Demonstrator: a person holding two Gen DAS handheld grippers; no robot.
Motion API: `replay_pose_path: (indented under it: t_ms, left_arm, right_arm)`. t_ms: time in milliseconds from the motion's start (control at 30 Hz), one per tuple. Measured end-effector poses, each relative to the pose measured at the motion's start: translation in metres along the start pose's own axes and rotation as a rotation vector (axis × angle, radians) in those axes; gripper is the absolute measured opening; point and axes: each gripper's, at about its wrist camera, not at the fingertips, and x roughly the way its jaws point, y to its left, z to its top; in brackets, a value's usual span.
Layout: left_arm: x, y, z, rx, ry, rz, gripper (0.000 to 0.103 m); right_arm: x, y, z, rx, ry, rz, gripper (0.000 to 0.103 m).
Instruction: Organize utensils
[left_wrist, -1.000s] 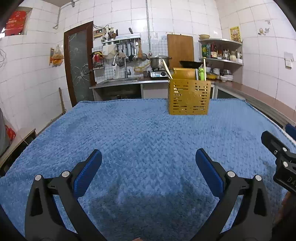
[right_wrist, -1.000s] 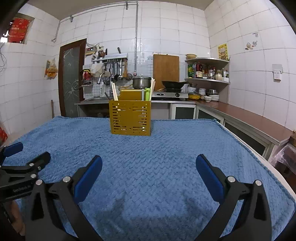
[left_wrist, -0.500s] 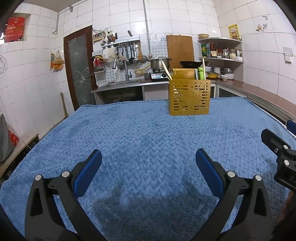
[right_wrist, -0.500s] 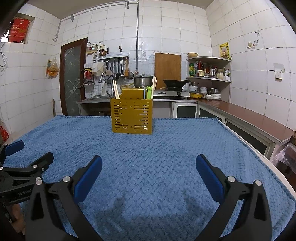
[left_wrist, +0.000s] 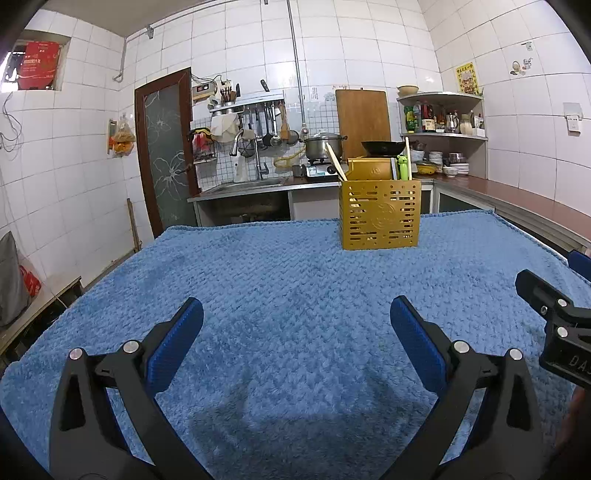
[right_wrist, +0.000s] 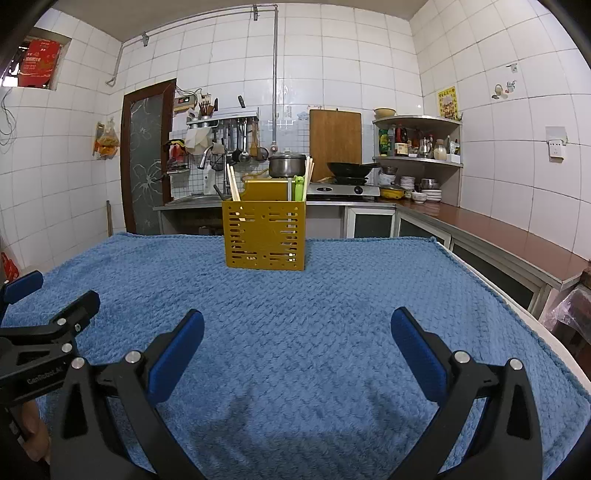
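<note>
Both tongs hang wide open and empty, left tongs (left_wrist: 295, 325) and right tongs (right_wrist: 297, 328), over the blue-covered counter (right_wrist: 332, 314). The yellow utensil holder (right_wrist: 264, 240) stands well ahead, chopsticks (right_wrist: 233, 183) already inside. Nothing left loose; looks finished, just withdraw.

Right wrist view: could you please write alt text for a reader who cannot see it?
The open right gripper hovers over a blue towel, its blue-padded fingers wide apart and holding nothing. Ahead on the towel stands a yellow slotted utensil holder with chopsticks and a green utensil in it. The left gripper shows at the left edge.
</note>
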Motion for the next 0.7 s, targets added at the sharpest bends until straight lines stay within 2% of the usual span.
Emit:
replay_pose_path:
  t_ms: [700]
  left_arm:
    - [0.0016, 0.0015, 0.0003, -0.008, 0.011, -0.002, 0.098]
  right_arm:
    - [0.0006, 0.0000, 0.0004, -0.002, 0.002, 0.002, 0.099]
